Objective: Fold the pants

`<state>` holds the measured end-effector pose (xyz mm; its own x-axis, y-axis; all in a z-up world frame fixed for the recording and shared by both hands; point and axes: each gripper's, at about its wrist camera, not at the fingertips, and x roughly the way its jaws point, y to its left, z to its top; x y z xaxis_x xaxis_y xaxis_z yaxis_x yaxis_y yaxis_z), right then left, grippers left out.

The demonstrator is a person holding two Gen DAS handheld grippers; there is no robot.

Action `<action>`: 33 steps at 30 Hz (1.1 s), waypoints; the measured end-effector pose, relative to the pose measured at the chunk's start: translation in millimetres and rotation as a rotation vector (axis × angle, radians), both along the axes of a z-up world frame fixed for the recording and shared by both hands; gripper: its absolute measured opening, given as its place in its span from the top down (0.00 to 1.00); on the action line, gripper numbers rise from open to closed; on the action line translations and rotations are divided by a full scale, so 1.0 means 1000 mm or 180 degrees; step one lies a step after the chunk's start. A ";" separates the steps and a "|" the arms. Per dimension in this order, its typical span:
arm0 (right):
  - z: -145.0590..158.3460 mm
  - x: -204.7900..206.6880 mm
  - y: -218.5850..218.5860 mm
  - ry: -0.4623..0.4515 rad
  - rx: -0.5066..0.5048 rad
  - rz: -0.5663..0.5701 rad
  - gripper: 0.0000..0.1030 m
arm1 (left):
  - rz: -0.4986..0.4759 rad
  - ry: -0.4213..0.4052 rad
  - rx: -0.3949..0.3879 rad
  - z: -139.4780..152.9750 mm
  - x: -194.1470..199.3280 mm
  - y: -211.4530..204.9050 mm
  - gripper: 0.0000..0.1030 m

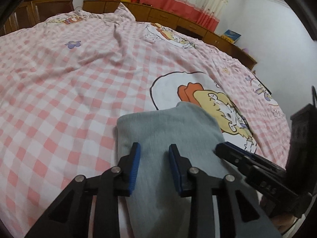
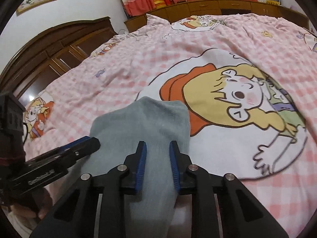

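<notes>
a bedroom: a bed under a pink-and-white checked quilt (image 1: 59, 99) printed with a cartoon girl (image 2: 237, 99), a dark wooden wardrobe (image 2: 49, 55) at about 9 o'clock in the right wrist view, low wooden cabinets (image 1: 168, 17) and red-banded curtains (image 1: 188, 0) at 12.

the left gripper (image 1: 154, 150) comes in from 6 o'clock with its blue-padded jaws parted, grey cloth lying between and under them without being pinched. the pants (image 1: 168, 134), a grey bundle that looks already folded narrow, lie on the quilt near the bed's near edge, their far end at about 12 o'clock from both tools, overlapping the cartoon print. the right gripper (image 2: 158, 148) sits just beside the left one, its jaws also apart, though narrower, with the cloth running between them; whether the pads touch the fabric i cannot tell.

the fabric looks like soft, fleecy knit: light, limp, not slippery, nothing to break. it will likely sag and bunch if lifted at one point, so taking a doubled edge or corner at each side should keep the fold square.
</notes>
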<state>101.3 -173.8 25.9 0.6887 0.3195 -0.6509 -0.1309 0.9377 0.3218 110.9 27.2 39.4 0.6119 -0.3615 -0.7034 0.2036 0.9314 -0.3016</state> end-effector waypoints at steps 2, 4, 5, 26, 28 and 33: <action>0.015 -0.017 -0.001 -0.0063 0.0032 0.0065 0.76 | 0.0018 -0.0003 -0.0073 0.009 -0.010 0.003 0.62; 0.027 -0.035 0.002 -0.0161 0.0027 0.0144 0.76 | 0.0049 -0.0025 -0.0095 0.018 -0.024 0.006 0.56; 0.033 -0.048 0.003 -0.0199 -0.0006 0.0217 0.76 | 0.0077 -0.0008 -0.0060 0.021 -0.032 0.007 0.55; -0.001 -0.133 0.005 0.0440 -0.0477 0.0045 0.34 | 0.0229 0.0222 0.0485 0.018 -0.142 0.000 0.09; -0.012 -0.131 0.001 0.0549 -0.0477 -0.0024 0.34 | 0.0163 0.0273 0.0602 0.009 -0.142 -0.006 0.09; -0.028 -0.125 0.002 0.0673 -0.0571 -0.0089 0.34 | 0.0188 0.0464 0.0698 -0.018 -0.135 -0.012 0.07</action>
